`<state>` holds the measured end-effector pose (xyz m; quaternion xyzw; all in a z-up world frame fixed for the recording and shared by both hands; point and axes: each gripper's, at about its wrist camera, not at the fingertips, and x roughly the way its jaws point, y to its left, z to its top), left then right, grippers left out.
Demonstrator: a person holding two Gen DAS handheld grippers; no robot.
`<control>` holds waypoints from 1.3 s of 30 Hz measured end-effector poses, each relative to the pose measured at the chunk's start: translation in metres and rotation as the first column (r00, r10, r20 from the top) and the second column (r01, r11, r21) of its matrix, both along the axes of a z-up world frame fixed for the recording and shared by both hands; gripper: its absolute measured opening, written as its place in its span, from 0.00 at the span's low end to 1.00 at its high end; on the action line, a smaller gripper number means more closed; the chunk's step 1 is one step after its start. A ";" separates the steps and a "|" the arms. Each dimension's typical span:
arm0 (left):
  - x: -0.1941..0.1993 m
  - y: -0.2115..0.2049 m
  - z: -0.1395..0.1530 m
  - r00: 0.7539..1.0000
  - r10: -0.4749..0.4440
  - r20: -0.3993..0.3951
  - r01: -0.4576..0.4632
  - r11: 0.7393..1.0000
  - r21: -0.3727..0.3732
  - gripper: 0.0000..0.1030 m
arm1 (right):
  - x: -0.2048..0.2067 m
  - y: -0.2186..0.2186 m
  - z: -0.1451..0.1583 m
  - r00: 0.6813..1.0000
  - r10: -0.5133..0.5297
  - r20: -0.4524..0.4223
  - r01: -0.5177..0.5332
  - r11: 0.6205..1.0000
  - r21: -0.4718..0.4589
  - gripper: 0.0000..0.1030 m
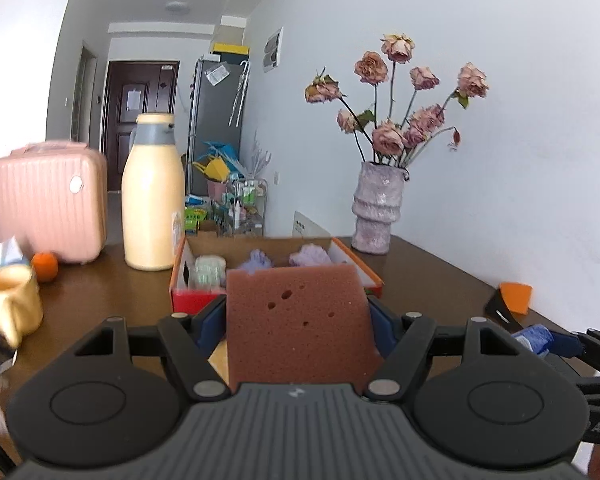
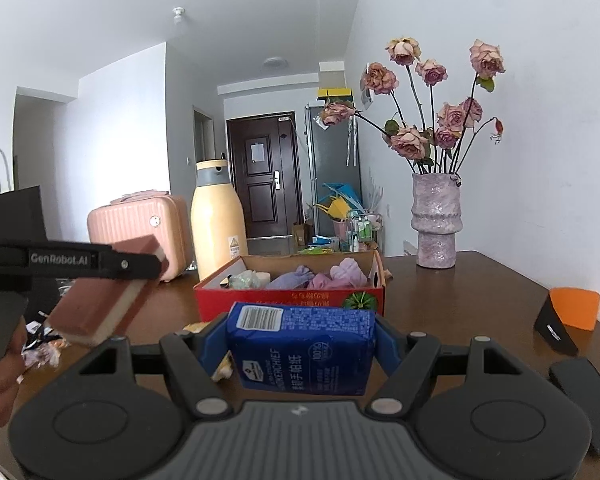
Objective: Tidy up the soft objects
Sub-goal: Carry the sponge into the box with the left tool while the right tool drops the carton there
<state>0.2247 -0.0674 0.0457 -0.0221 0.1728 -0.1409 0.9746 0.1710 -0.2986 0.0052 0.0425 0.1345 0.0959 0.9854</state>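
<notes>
Left wrist view: the left tongs point(image 1: 296, 312) are pinching a brown sponge point(image 1: 298, 320) between blue pads, held above the counter point(image 1: 440, 280) just in front of the open cardboard box point(image 1: 356, 260) of soft purple bundles. Right wrist view: the right tongs point(image 2: 300, 344) clamp a blue tissue pack point(image 2: 304, 352), with the box point(image 2: 288, 300) beyond and the sponge point(image 2: 108, 300) at left.
</notes>
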 end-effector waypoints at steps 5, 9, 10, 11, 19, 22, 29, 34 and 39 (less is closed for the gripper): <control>0.063 -0.005 0.015 1.000 0.007 0.025 -0.008 0.999 0.036 0.71 | 0.056 -0.006 0.014 1.000 0.023 -0.017 -0.023 1.000 0.015 0.70; 0.129 -0.006 0.016 1.000 0.028 -0.007 -0.028 0.999 0.037 0.71 | 0.114 -0.007 0.021 0.999 0.041 -0.029 -0.040 0.999 0.028 0.70; 0.147 -0.007 0.015 0.999 0.032 -0.024 -0.032 0.999 0.035 0.71 | 0.129 -0.007 0.022 0.999 0.040 -0.036 -0.039 0.999 0.035 0.70; 0.164 -0.007 0.013 0.999 0.035 -0.040 -0.033 0.999 0.037 0.71 | 0.144 -0.007 0.023 0.998 0.045 -0.042 -0.043 0.998 0.042 0.70; 0.272 -0.011 -0.011 0.987 0.049 -0.156 -0.047 0.999 0.017 0.71 | 0.269 -0.005 0.023 0.992 0.069 -0.105 -0.058 0.993 0.100 0.70; 0.301 -0.015 -0.021 0.985 0.054 -0.165 -0.050 0.998 0.026 0.71 | 0.313 -0.012 0.014 0.988 0.038 -0.149 -0.022 0.994 0.110 0.70; 0.339 -0.022 -0.055 0.973 0.053 -0.222 -0.044 0.998 0.046 0.72 | 0.399 -0.015 -0.023 0.959 0.011 -0.284 0.031 0.990 0.140 0.70; 0.347 -0.036 -0.070 0.970 0.010 -0.244 0.008 0.997 0.072 0.82 | 0.419 -0.012 -0.046 0.944 -0.049 -0.327 0.091 0.990 0.112 0.72; 0.340 -0.040 -0.072 0.972 -0.034 -0.233 0.058 0.993 0.101 0.84 | 0.413 -0.011 -0.044 0.944 -0.073 -0.321 0.107 0.990 0.089 0.78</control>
